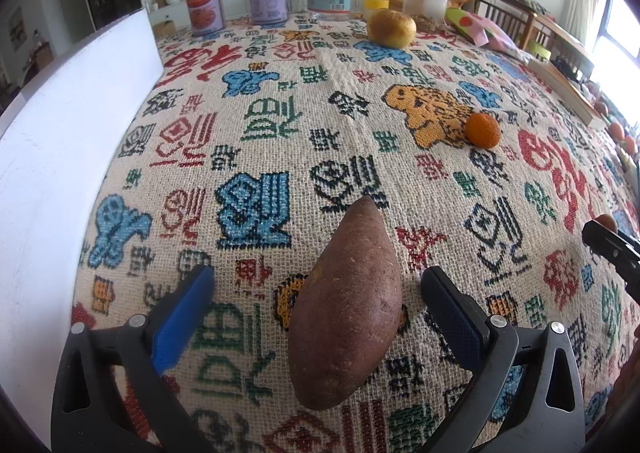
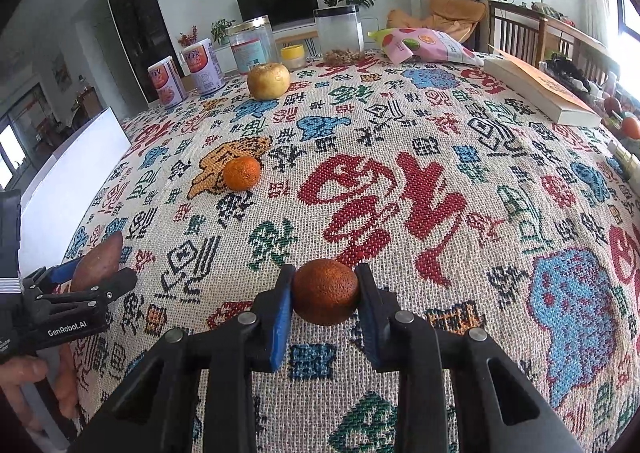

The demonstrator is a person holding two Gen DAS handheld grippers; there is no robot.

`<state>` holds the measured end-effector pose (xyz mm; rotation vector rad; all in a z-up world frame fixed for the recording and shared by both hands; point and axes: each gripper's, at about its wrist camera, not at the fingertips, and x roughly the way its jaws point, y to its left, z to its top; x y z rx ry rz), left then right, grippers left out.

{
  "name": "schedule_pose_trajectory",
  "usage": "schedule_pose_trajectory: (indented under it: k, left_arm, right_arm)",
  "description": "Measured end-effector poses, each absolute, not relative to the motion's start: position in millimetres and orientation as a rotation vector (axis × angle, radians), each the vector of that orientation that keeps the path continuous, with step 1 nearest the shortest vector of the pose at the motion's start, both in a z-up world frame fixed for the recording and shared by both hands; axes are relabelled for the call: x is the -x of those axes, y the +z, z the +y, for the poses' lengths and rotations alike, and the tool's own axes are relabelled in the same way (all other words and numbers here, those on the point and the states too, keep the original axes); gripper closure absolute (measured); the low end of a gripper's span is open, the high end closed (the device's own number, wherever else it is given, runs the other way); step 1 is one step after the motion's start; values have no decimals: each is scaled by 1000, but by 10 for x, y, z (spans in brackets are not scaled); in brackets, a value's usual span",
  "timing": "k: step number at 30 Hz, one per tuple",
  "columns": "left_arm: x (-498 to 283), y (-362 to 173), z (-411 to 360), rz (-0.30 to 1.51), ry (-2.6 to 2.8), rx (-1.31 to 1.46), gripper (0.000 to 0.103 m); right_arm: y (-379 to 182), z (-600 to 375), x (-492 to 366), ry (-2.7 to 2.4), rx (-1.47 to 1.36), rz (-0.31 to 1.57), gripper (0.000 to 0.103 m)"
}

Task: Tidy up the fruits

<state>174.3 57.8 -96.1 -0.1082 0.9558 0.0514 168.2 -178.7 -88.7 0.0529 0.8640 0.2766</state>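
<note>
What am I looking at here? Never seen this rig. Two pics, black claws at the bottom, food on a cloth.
No robot: a person holds a two-finger gripper in each hand, with a fisheye camera on each that looks forward along the fingers. That is why the table bulges.

First picture, left wrist view: the left gripper is open, and a sweet potato lies between its blue pads, untouched by them.

Second picture, right wrist view: the right gripper is shut on a dark orange fruit. The left gripper appears at the left edge there.

On the patterned tablecloth also lie a small orange and a yellowish round fruit. At the far edge stand two cans, jars, a snack bag and a book.
</note>
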Motion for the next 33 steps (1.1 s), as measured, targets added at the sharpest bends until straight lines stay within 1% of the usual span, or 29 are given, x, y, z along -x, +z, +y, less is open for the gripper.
schedule_pose_trajectory:
  k: [2, 4, 5, 6, 7, 8, 9, 11, 16, 22, 26, 29, 31, 33]
  left_arm:
    - [-1709, -923, 619, 976, 34, 142, 3]
    - [-1666, -891, 662, 976, 9, 201, 8]
    - [-1654, -876, 666, 977, 14, 205, 19]
    - [-1653, -862, 656, 979, 19, 193, 33]
    - [-1655, -852, 634, 982, 6, 185, 39]
    - [-1649, -834, 616, 976, -16, 185, 55]
    - [-1634, -817, 603, 973, -30, 188, 61]
    - [-1586, -795, 580, 980, -27, 188, 62]
    - [-1224, -576, 731, 953, -146, 360, 62]
    - [-571, 45, 1036, 893, -283, 528, 62]
    - [-140, 527, 1541, 796, -268, 600, 62]
    - [86, 770, 2088, 726, -115, 601, 62]
    - [150, 762, 2472, 709, 22, 609, 62]
    - [161, 578, 2851, 741, 161, 653, 62]
  right_arm:
    - [-862, -1832, -1604, 312, -88, 862, 73]
    - [-859, -1892, -1549, 344, -133, 866, 73]
    - [-863, -1923, -1532, 348, -151, 869, 73]
    - [-870, -1951, -1532, 346, -165, 870, 73]
    - [-877, -1969, -1537, 342, -175, 872, 73]
    - [-888, -1980, -1544, 339, -183, 875, 73]
    - [-898, -1981, -1551, 337, -190, 877, 73]
    - [-911, -1972, -1542, 341, -202, 882, 73]
    - [-903, -1868, -1450, 374, -184, 881, 73]
    - [-869, -1586, -1347, 454, -172, 925, 73]
    - [-652, -992, -1213, 623, -126, 948, 73]
    - [-355, -350, -1070, 784, -48, 937, 73]
    - [-106, 132, -944, 896, 5, 918, 73]
    - [109, 612, -798, 992, 65, 898, 73]
